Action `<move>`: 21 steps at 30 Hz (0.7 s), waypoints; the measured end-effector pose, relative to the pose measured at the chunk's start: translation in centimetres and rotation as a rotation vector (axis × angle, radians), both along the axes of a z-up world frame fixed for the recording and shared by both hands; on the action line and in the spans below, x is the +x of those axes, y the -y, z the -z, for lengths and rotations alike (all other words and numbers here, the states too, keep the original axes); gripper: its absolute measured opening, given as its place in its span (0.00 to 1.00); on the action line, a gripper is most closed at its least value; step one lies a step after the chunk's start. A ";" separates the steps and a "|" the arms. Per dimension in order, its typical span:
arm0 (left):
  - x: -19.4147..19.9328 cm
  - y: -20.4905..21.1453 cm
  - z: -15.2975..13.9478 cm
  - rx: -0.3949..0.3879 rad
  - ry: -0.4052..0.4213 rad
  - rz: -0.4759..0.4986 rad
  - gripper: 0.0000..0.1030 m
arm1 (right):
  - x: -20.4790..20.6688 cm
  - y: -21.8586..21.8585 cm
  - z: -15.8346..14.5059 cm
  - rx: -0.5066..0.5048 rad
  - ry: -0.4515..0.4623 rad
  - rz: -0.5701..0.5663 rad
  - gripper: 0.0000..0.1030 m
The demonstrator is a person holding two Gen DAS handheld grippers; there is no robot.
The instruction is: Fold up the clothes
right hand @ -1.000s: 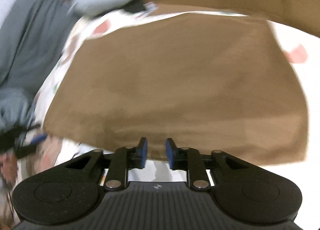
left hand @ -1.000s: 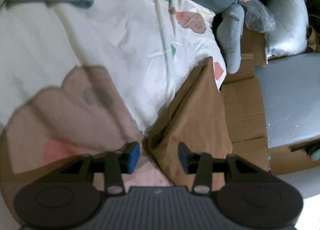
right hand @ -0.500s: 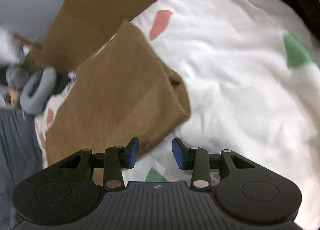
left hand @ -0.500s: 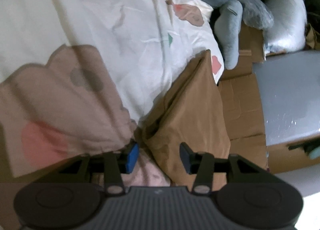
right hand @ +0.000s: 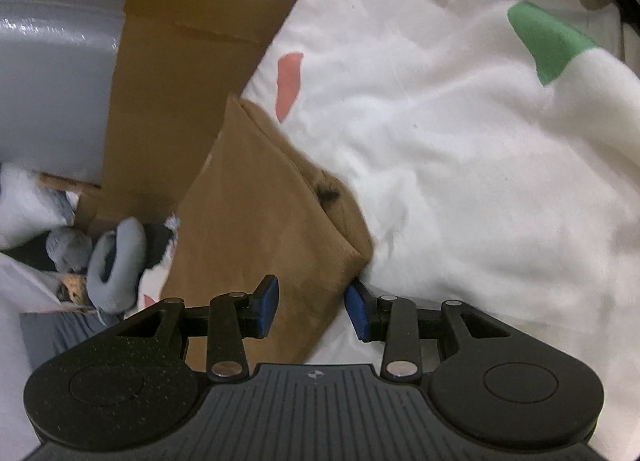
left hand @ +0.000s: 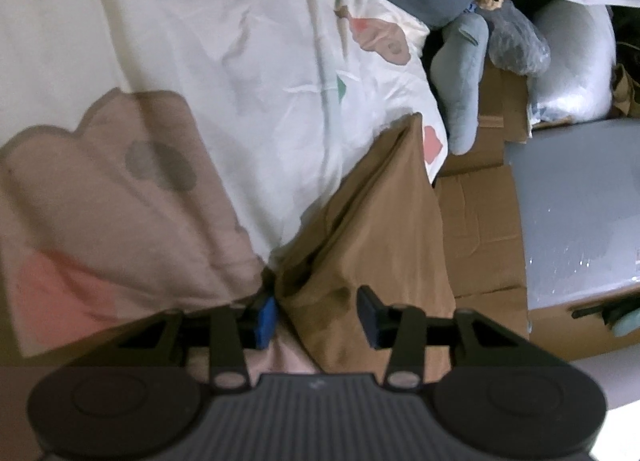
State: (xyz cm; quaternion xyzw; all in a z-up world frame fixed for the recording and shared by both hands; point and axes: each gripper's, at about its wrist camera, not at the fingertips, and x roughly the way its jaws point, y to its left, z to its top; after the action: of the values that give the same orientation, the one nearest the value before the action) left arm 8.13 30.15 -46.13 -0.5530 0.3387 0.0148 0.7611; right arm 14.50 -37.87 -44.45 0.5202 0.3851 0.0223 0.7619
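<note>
Clearly soft, light and limp, the brown garment [left hand: 372, 245] lies folded on the bedsheet [left hand: 260, 61], between the half-open left gripper [left hand: 316, 311] and half-open right gripper [right hand: 310, 311], neither clamping; its thick folded edge likely grips best.

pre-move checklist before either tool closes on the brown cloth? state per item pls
1. Folded brown cloth garment lies on the white patterned bedsheet: ok.
2. Right tool open, its jaws having just been opening, cloth corner between the pads, no squeeze visible: ok.
3. Left tool open, brown cloth between the pads; whether a pad touches it: cannot tell.
4. Pink printed fabric bunches against the left tool's left pad and could get pinched: not ok.
5. Garment sits at the bed's edge by the flattened cardboard; may slide off: not ok.
</note>
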 end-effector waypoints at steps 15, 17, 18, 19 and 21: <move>0.5 0.4 0.1 0.036 -0.021 0.023 0.24 | 1.3 0.6 1.8 0.063 0.034 0.058 0.39; 0.5 0.2 0.2 0.030 -0.029 0.024 0.21 | 1.2 0.7 2.0 0.074 0.030 0.077 0.35; 0.5 0.2 0.2 0.029 -0.034 0.028 0.20 | 1.1 0.7 2.0 0.077 0.033 0.087 0.34; 0.6 0.1 0.2 0.025 -0.037 0.030 0.20 | 1.1 0.8 2.1 0.079 0.035 0.097 0.29; 0.6 -0.1 0.1 0.020 -0.045 0.034 0.08 | 1.2 0.8 2.2 0.075 0.041 0.107 0.12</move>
State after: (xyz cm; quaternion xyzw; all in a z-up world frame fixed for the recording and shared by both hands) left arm 8.77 30.22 -46.21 -0.5389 0.3650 0.0177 0.7590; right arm 15.66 -38.63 -46.67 0.5678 0.3400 0.0064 0.7496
